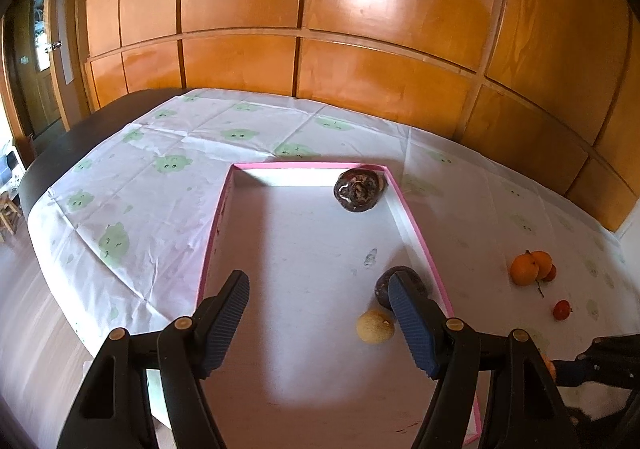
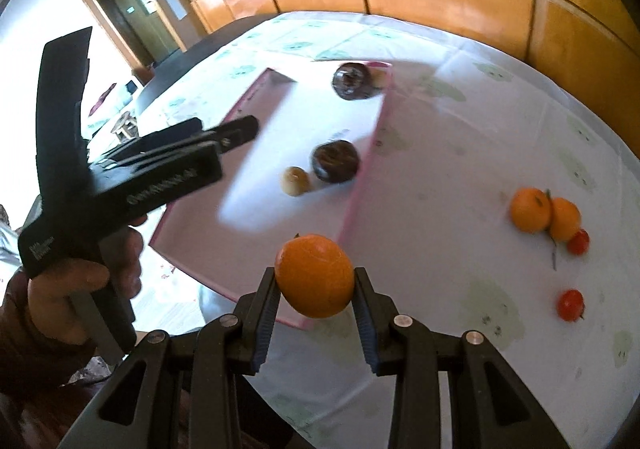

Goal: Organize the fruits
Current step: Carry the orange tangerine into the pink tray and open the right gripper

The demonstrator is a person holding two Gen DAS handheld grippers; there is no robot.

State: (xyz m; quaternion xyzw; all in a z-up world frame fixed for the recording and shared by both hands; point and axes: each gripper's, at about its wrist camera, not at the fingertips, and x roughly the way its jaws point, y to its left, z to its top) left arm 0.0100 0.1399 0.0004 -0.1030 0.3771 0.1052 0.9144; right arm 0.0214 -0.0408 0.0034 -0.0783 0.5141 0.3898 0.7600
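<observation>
A white tray with a pink rim lies on the table. It holds two dark round fruits and a small yellowish fruit. My left gripper hovers open over the tray's near half with nothing between its fingers; its right finger hides part of the nearer dark fruit. In the right wrist view my right gripper is shut on an orange, held in the air over the tray's near right corner. A hand holds the left gripper on the left.
On the tablecloth right of the tray lie a pair of oranges with a stem and two small red fruits. A wooden panelled wall runs behind the table. The table's dark bare edge shows at the far left.
</observation>
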